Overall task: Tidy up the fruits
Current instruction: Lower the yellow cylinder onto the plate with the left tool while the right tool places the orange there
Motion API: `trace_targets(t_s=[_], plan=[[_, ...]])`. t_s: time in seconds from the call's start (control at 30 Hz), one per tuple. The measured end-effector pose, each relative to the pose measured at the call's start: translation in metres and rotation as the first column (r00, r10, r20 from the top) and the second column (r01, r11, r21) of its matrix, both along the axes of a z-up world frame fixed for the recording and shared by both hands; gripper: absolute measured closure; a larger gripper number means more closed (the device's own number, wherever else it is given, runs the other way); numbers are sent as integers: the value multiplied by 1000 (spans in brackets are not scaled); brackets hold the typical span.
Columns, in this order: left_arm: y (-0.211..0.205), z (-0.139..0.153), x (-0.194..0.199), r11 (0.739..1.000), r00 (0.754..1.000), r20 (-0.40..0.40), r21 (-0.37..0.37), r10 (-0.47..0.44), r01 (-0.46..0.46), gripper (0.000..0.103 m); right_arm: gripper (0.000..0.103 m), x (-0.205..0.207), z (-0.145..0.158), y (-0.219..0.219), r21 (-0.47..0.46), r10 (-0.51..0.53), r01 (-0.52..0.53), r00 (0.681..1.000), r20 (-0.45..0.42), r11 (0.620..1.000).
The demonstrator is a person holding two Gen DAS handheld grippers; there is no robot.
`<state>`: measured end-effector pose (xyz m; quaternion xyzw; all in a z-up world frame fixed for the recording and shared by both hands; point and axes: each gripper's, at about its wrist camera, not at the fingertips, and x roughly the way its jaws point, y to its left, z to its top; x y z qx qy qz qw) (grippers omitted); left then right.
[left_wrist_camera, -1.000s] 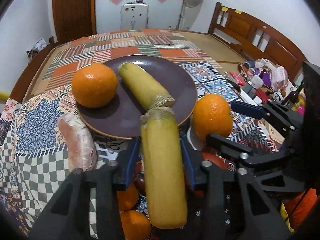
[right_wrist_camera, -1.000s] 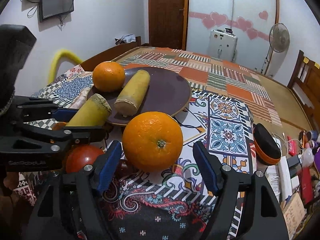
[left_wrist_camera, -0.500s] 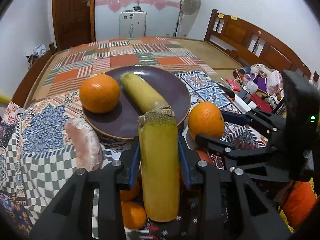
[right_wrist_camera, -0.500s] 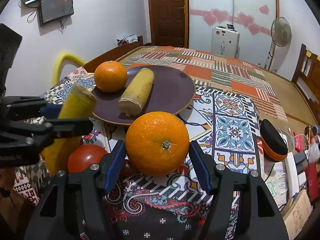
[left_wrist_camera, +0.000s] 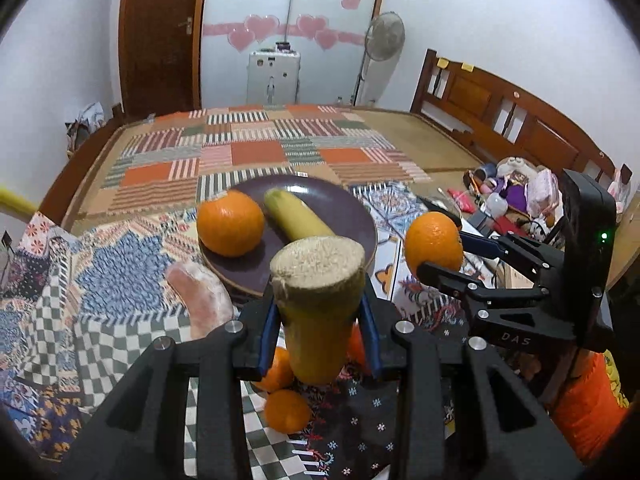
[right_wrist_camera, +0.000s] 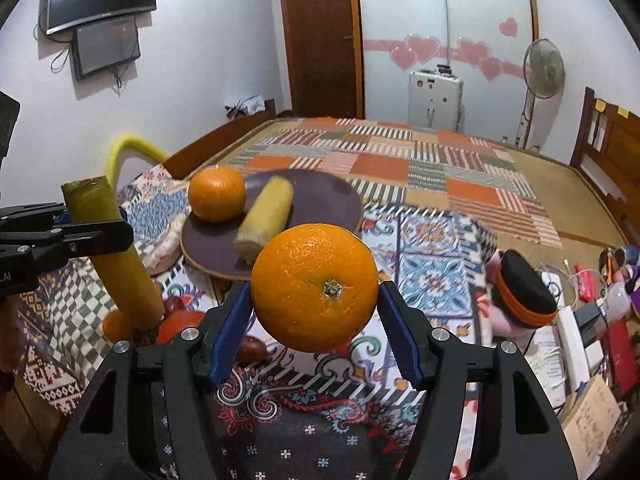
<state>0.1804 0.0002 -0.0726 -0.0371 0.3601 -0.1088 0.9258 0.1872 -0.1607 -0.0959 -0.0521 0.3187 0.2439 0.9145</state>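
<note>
A dark brown plate [left_wrist_camera: 344, 204] on the patterned cloth holds an orange [left_wrist_camera: 230, 222] and a yellow cane piece [left_wrist_camera: 296, 218]. My left gripper [left_wrist_camera: 318, 328] is shut on a second yellow cane piece [left_wrist_camera: 318, 312], tilted up with its cut end toward the camera, lifted just short of the plate. My right gripper [right_wrist_camera: 316, 320] is shut on a large orange [right_wrist_camera: 316, 286] and holds it in the air right of the plate [right_wrist_camera: 328, 196]. The left gripper's cane piece [right_wrist_camera: 112, 256] shows at the left of the right wrist view.
A pink fruit [left_wrist_camera: 200, 300] lies left of the plate. Small oranges [left_wrist_camera: 286, 410] and a red tomato [right_wrist_camera: 180, 322] lie under the grippers. A black and orange case [right_wrist_camera: 524, 292] and clutter [left_wrist_camera: 516, 188] sit at the right. A wooden bed frame [left_wrist_camera: 500, 116] stands behind.
Both grippers have risen. The left one has tilted its cane piece upright, lifting it off the plate rim. The right one has closed on the orange and lifted it off the cloth.
</note>
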Motion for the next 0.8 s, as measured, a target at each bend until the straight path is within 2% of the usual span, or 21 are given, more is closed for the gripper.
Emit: trace_targets(t_s=[0.37, 0.8], plan=[[4, 20, 22, 1000, 999, 47, 3, 14, -14, 68, 42, 13, 20, -1, 7, -16, 15, 998, 64, 1000], [7, -5, 73, 999, 999, -17, 1, 33, -33, 68, 42, 45, 15, 13, -18, -3, 4, 997, 74, 1000]])
